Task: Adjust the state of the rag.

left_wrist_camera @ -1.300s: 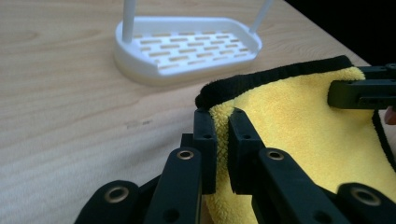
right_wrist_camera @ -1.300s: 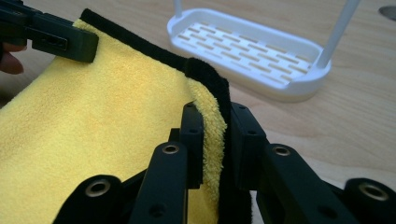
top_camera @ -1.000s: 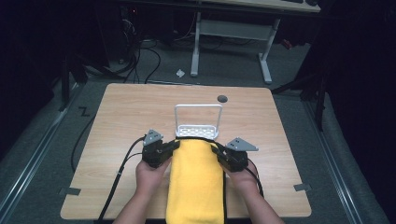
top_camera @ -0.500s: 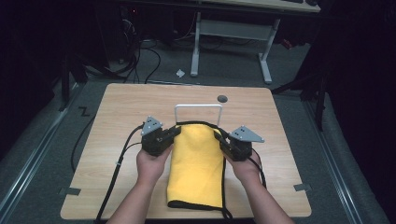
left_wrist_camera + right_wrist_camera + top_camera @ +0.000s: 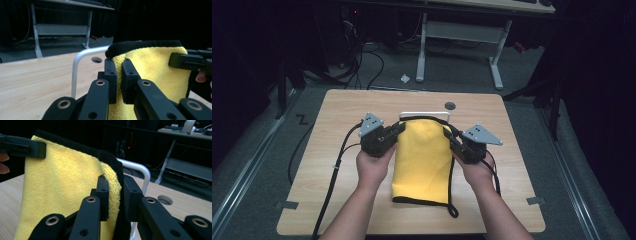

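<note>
Yellow microfibre cloth (image 5: 422,162) with a black hem is hanging stretched between the two grippers above the wooden table (image 5: 337,107); its upper corners are being held, while its lower edge is lying on the tabletop near the person's side. Left gripper (image 5: 398,131) is pinching the cloth's upper left corner, its jaws (image 5: 117,81) clamped on the fabric just below the hem; right gripper (image 5: 448,136) is pinching the upper right corner likewise, its jaws pressed onto the folded edge (image 5: 112,195). White wire rack (image 5: 424,115) is standing just behind the cloth's top edge, its curved rail (image 5: 82,56) showing beside the left corner; whether cloth and rail are touching cannot be told.
</note>
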The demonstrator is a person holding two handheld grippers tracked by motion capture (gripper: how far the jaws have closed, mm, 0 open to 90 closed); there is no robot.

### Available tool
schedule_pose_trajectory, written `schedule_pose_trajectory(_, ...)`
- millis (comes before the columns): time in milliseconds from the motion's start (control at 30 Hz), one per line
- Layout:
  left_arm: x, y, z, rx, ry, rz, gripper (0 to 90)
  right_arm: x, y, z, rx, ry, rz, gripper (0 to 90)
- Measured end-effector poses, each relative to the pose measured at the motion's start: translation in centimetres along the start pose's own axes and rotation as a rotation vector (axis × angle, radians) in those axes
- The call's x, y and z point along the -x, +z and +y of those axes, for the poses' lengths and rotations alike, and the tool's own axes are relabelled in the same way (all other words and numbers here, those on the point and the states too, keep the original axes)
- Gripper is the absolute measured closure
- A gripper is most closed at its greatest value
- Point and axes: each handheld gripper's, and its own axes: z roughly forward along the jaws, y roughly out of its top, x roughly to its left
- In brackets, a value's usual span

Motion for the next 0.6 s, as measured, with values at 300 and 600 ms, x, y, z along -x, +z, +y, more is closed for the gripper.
schedule_pose_trajectory(300, 0.6, -1.0, 2.1, 0.060, 0.034, -0.001, 84.9, 0.1, -0.8, 2.4, 0.062, -0.007, -0.015, 77.9)
schedule_pose_trajectory(600, 1.3, -1.8, 4.4, 0.110, 0.075, -0.012, 84.9, 0.2, -1.9, 4.6, 0.127, -0.011, -0.022, 77.9)
